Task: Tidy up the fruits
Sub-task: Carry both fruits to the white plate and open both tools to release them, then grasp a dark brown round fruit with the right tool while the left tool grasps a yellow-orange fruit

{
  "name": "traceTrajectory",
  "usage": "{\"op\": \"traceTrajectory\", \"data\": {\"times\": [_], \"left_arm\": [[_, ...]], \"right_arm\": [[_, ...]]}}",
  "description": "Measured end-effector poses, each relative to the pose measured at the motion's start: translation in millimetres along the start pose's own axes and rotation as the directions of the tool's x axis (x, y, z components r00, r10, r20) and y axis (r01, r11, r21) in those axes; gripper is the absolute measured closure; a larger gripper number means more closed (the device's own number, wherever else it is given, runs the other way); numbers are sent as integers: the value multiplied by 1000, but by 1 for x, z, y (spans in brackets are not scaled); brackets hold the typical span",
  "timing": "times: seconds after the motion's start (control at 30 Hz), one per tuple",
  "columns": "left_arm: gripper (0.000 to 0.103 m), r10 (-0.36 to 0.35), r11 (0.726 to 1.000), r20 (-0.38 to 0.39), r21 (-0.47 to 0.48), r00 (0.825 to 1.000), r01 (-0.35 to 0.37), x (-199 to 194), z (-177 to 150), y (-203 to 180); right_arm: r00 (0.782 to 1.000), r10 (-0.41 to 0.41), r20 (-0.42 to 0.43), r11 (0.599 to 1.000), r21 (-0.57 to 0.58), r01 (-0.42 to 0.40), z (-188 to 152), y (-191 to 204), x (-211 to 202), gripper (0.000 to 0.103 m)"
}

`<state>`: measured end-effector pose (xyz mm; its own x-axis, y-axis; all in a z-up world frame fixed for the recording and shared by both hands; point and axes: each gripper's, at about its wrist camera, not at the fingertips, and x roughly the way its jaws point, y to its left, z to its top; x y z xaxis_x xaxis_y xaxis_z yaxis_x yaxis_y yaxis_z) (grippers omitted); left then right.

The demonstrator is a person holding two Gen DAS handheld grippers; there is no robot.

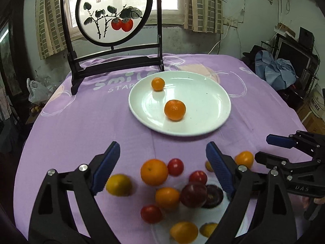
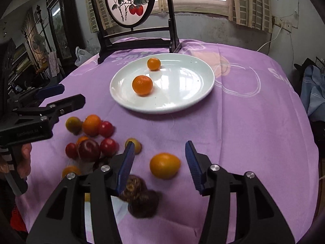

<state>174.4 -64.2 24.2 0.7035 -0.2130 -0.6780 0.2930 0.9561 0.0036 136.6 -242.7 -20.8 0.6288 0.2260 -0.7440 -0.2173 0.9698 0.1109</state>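
A white plate [image 1: 203,101] [image 2: 182,85] on the purple cloth holds a mandarin [image 1: 174,109] [image 2: 142,85] and a smaller orange fruit [image 1: 158,84] [image 2: 153,63]. Nearer me lies a loose pile: an orange [image 1: 154,171], red tomatoes [image 1: 175,166], a dark plum [image 1: 194,194] [image 2: 89,150] and yellow fruits [image 1: 118,184]. My left gripper [image 1: 162,148] [image 2: 71,94] hangs open over this pile, holding nothing. My right gripper [image 2: 160,145] [image 1: 264,148] is open, with an orange-yellow fruit [image 2: 165,165] lying on the cloth between its fingers, untouched. Two dark brown fruits [image 2: 140,199] lie by its left finger.
A dark wooden stand with a round painted screen [image 1: 113,12] [image 2: 128,2] rises at the table's far side, behind the plate. The round table's edge falls away left and right. A plastic bag [image 1: 37,91] and room clutter lie beyond it.
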Motion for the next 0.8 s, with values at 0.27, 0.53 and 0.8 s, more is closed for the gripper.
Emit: {"op": "traceTrajectory", "data": {"times": [0.27,0.53,0.8], "left_arm": [[14,-23,1000,-42,-20,999,23,-39,-65,6],[14,-20,998,-47,52,999,22,-56,-103,-9],[14,-27,998,-85,46,996,31,-44,-114,-6]], "right_arm": [[999,-20,-33,1000,6,20,-60,13,-22,49],[993,-35,-110,999,-16,34,-72,25,6,49],[990,-51,-133,999,4,52,-48,18,39,49]]}}
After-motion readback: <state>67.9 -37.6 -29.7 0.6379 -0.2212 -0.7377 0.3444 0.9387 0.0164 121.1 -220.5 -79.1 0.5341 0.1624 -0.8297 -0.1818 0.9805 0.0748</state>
